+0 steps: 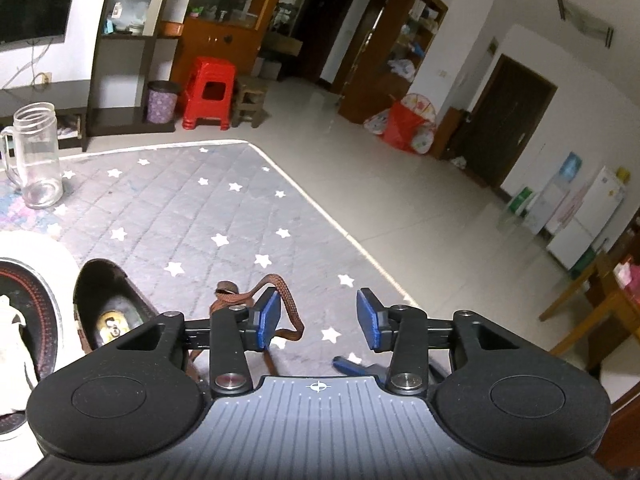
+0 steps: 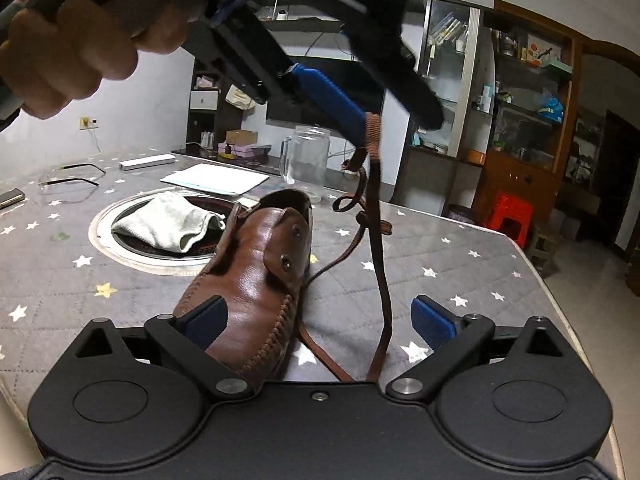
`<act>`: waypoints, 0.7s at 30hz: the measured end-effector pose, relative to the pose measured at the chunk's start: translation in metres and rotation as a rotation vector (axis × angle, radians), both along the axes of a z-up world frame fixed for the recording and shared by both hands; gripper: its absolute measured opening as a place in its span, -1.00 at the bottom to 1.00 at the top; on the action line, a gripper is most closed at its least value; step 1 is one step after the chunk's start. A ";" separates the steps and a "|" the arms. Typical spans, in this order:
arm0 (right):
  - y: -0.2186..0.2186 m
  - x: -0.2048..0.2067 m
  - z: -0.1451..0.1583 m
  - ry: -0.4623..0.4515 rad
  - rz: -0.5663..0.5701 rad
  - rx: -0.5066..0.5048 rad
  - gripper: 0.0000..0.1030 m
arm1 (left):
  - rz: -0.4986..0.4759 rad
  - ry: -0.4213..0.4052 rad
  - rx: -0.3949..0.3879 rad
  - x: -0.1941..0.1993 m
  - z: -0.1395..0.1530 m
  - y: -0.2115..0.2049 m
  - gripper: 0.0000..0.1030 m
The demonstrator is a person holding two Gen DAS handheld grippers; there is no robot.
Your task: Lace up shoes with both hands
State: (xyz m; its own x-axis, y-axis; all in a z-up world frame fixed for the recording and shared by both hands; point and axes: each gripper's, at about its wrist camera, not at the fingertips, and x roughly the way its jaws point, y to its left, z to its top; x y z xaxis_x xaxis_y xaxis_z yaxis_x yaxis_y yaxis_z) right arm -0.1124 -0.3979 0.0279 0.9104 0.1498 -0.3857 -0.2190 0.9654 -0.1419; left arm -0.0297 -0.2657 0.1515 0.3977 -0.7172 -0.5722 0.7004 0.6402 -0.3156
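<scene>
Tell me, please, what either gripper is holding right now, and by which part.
The left gripper and right gripper are both open; the brown lace merely hangs looped over one left finger, near its tip.

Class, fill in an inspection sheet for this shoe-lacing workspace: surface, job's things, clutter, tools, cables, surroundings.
Surface: grey quilted star-print table cover.
Job's things: brown leather shoe; brown flat shoelace draped over a blue pad of the raised left tool.
Clutter: clear glass mug, white cloth, spectacles, white papers.
Tools: left tool open; right tool open, straddling the shoe's toe.
Cables: white wall cable.
Surroundings: red plastic stool, wooden cabinet.
</scene>
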 end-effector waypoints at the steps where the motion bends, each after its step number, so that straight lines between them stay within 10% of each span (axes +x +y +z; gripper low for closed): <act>1: -0.001 0.000 0.000 0.003 -0.002 0.002 0.94 | 0.001 -0.010 0.011 -0.001 0.000 -0.001 -0.01; 21: -0.013 -0.002 -0.004 0.031 -0.037 0.014 1.00 | 0.032 -0.283 0.286 -0.031 -0.012 -0.011 0.50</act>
State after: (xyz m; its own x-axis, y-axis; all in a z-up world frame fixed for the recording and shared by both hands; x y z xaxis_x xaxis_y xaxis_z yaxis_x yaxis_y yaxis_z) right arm -0.1144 -0.4105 0.0237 0.9031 0.1218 -0.4118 -0.1870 0.9748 -0.1217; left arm -0.0605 -0.2772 0.1394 0.5881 -0.5295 -0.6113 0.7122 0.6973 0.0811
